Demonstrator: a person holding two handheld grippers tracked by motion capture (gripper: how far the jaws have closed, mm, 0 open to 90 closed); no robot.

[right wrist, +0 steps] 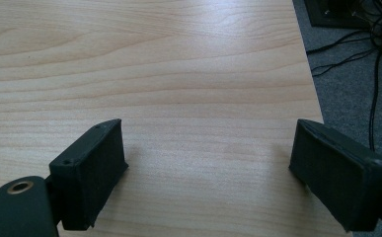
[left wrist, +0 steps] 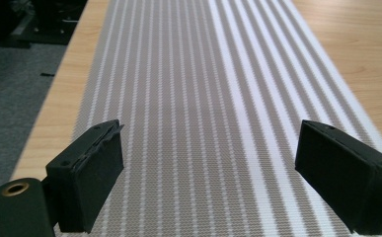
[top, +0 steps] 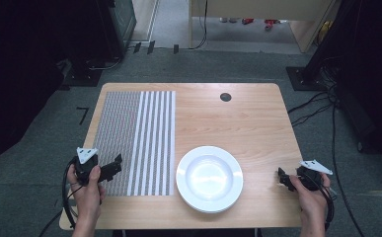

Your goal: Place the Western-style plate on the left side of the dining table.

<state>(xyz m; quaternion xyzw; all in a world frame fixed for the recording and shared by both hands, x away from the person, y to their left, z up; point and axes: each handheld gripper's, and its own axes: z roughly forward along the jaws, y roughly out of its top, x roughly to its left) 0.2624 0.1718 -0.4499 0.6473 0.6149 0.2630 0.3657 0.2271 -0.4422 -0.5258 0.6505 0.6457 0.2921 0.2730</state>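
A striped grey-and-white placemat [top: 136, 140] lies flat on the left half of the wooden table [top: 238, 118]. A white plate [top: 209, 178] sits empty near the front edge, just right of the mat. My left gripper [top: 113, 166] hovers over the mat's front left corner, open, with nothing between its jaws. In the left gripper view the mat [left wrist: 213, 98] stretches away between the spread jaws of the left gripper [left wrist: 208, 173]. My right gripper [top: 283, 178] is held near the table's front right edge, open and empty. In the right gripper view the right gripper [right wrist: 206, 173] looks over bare wood [right wrist: 178, 74].
A small dark round grommet [top: 225, 97] sits near the table's far edge. Cables [top: 322, 103] and dark stands crowd the floor to the right and back left. Grey carpet surrounds the table.
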